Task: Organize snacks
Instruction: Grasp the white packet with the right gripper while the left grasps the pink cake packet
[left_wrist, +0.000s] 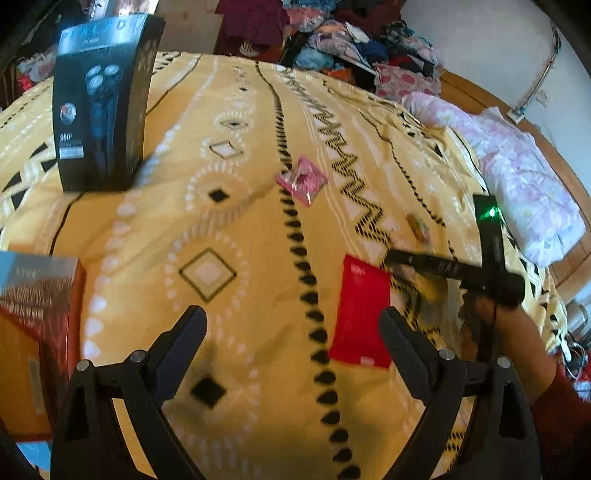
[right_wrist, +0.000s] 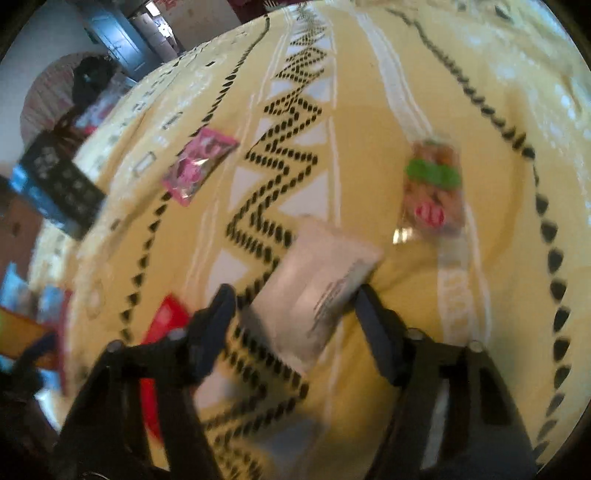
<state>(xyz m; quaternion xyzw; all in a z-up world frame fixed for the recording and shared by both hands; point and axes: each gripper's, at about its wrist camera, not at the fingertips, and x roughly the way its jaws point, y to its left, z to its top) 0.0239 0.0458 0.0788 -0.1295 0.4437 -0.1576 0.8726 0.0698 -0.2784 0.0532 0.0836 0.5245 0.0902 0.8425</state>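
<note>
Yellow cloth with black zigzags and white diamonds covers the bed (left_wrist: 236, 229), and the snacks lie scattered across it. A red packet (left_wrist: 364, 314) lies flat just ahead of the left hand-held gripper (left_wrist: 293, 354), near its right finger. That gripper hangs over bare bedspread with its jaws spread wide and nothing between them. Farther up the bed lies a pink packet (left_wrist: 302, 180), well apart from the red one.

The right hand-held gripper (right_wrist: 293, 325) has a white packet (right_wrist: 317, 280) between its fingers. The packet is tilted, with one end toward the camera and small dark print along one edge. The right finger's tip meets the packet's edge, while the left finger stands close beside it; the picture is blurred, so I cannot tell whether the pads are actually pressing on it. In the left wrist view the right gripper shows as a dark bar held by a hand (left_wrist: 517, 332), with a green light (left_wrist: 491, 211) on its body.

Beyond the white packet, to the right, lies a clear packet with a green band (right_wrist: 434, 192), apart from the others. A tall black box (left_wrist: 99, 107) stands upright on the bed at the far left, and an orange and red box (left_wrist: 37, 332) sits at the near left edge. Piled clothes (left_wrist: 343, 40) lie past the bed's far end, and a pink quilt (left_wrist: 517, 173) along its right side.
</note>
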